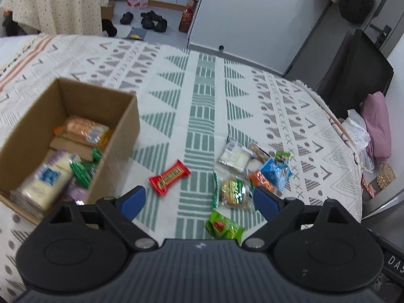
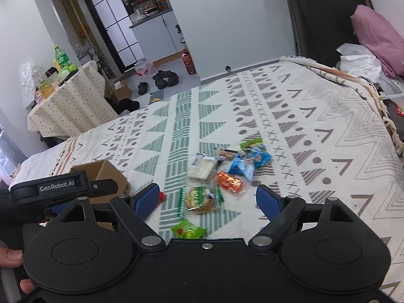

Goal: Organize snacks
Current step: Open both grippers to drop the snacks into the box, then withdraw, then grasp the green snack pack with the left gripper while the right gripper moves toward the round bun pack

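Note:
A brown cardboard box (image 1: 126,126) stands on the patterned cloth at the left, with several wrapped snacks inside. Loose snacks lie to its right: a red bar (image 1: 169,176), a round cookie pack (image 1: 233,192), a green packet (image 1: 223,227), a white pack (image 1: 233,155), an orange pack (image 1: 262,180) and a blue pack (image 1: 275,171). My left gripper (image 1: 199,202) hovers open above the cloth, nothing between its fingers. My right gripper (image 2: 208,200) is open too, over the cookie pack (image 2: 200,199) and the green packet (image 2: 188,229). The box (image 2: 101,173) shows behind the left gripper's body.
The cloth-covered table (image 1: 202,88) drops off at its far and right edges. A dark chair (image 1: 353,70) with pink cloth (image 1: 377,123) stands to the right. Shoes (image 1: 151,20) lie on the floor beyond. Fingers (image 2: 10,255) grip the handle at lower left.

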Demonstrator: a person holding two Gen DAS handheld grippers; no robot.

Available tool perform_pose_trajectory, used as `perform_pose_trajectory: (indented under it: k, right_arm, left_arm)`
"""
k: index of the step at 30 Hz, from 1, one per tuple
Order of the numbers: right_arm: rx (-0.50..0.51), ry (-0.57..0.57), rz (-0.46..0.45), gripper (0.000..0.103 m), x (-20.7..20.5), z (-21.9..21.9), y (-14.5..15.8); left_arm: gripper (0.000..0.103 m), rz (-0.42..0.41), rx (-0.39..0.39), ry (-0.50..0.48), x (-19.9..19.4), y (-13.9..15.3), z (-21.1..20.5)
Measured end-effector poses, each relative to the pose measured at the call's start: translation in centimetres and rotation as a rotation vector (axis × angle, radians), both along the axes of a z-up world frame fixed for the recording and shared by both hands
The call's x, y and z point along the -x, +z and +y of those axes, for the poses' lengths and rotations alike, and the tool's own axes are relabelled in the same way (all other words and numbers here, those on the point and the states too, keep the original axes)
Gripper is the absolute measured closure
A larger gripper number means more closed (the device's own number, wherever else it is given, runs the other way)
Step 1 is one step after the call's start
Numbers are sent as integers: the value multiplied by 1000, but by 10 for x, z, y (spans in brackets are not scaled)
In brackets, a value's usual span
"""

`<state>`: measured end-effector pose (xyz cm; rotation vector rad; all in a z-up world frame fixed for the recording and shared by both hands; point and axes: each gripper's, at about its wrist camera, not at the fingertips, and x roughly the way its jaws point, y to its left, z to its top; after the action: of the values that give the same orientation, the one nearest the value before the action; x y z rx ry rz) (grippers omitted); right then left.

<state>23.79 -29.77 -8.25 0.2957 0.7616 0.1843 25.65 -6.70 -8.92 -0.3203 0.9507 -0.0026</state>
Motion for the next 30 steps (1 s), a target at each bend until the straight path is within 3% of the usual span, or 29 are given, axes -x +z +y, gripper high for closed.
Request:
perform_pose_trajectory:
  k: [15, 20, 24, 30]
  right_arm:
    - [-41, 8, 9, 17, -12, -26, -46]
    - [-82, 21, 30, 17, -21, -29, -62]
    - [-88, 38, 45, 19, -30, -28, -74]
    - [-121, 68, 100, 26, -49, -28, -96]
  left_arm:
    - [14, 64, -42, 17, -8, -44, -29]
    - [24, 82, -47, 24, -16, -61, -37]
    - [37, 120, -54, 19, -24, -77, -42]
    - [45, 165, -31, 23, -31, -93, -50]
